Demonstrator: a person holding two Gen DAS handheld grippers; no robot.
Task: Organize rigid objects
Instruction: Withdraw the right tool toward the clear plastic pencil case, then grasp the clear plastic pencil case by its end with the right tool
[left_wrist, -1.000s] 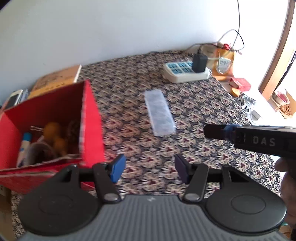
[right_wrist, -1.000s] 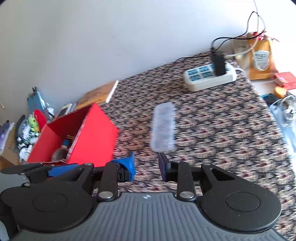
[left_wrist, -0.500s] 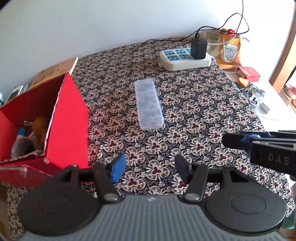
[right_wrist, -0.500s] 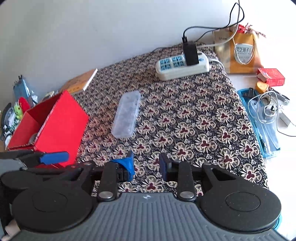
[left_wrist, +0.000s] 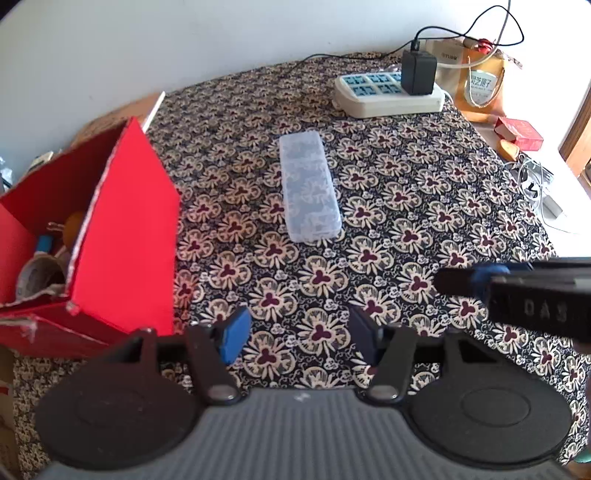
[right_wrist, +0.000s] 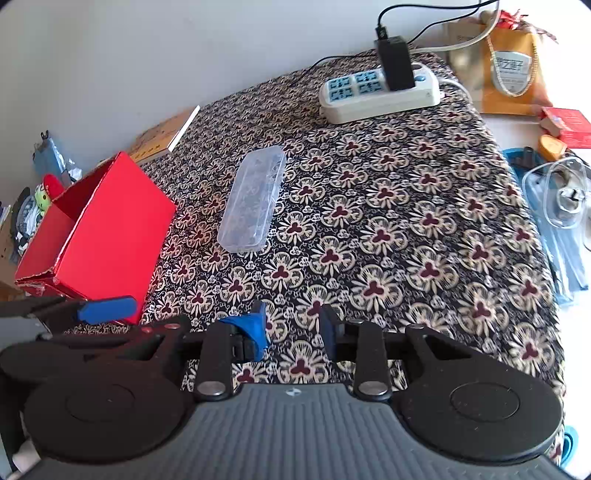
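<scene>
From my left wrist view, my left hand-held gripper (left_wrist: 295, 332) hangs spread and empty over the patterned counter (left_wrist: 424, 206), lower and nearer than a second ago to the clear plastic case (left_wrist: 309, 188), which lies flat mid-counter, apart from the red box (left_wrist: 125, 236) of oddments. My right hand-held gripper (left_wrist: 461, 282) juts in from the right, lettered "DAS". From my right wrist view, its jaws have just been opening with nothing between them, so I judge the case my next pick. That case (right_wrist: 253, 201) sits ahead and left; beyond it stand a power strip (right_wrist: 380, 96) and an orange bag (right_wrist: 513, 74) whose print I cannot read
</scene>
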